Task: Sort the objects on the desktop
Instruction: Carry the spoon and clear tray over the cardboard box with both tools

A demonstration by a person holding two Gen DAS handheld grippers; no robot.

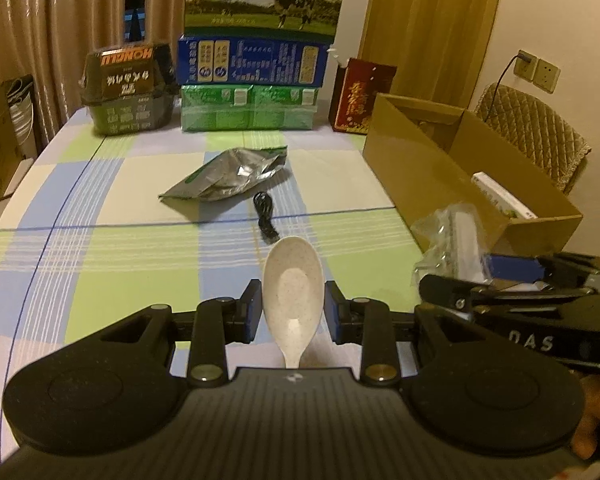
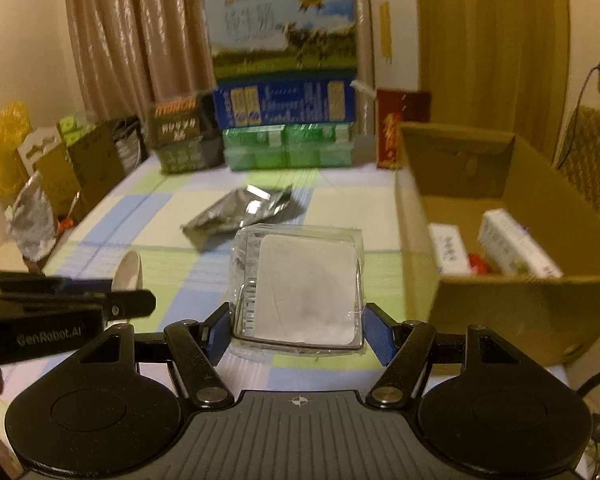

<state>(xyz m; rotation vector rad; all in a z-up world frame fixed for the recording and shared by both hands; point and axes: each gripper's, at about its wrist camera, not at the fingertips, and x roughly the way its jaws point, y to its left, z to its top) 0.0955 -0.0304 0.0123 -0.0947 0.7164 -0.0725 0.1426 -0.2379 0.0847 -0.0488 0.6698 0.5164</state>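
Observation:
My left gripper (image 1: 292,312) is shut on a white speckled spoon (image 1: 293,280), bowl pointing forward, held above the checked tablecloth. My right gripper (image 2: 298,330) is shut on a clear plastic packet with a white pad inside (image 2: 300,292), held above the table just left of the open cardboard box (image 2: 460,300). The packet also shows in the left wrist view (image 1: 456,240), next to the box (image 1: 428,176). A crumpled silver foil bag (image 1: 232,176) and a small black cable (image 1: 264,212) lie on the cloth ahead. The spoon tip shows in the right wrist view (image 2: 129,270).
Small white boxes and a red item (image 2: 512,248) lie in the cardboard box. Stacked milk cartons (image 1: 256,84), a dark carton (image 1: 128,88) and a red box (image 1: 360,96) line the table's back edge. A padded chair (image 1: 536,136) stands behind the box. Bags and boxes (image 2: 48,168) sit off the left.

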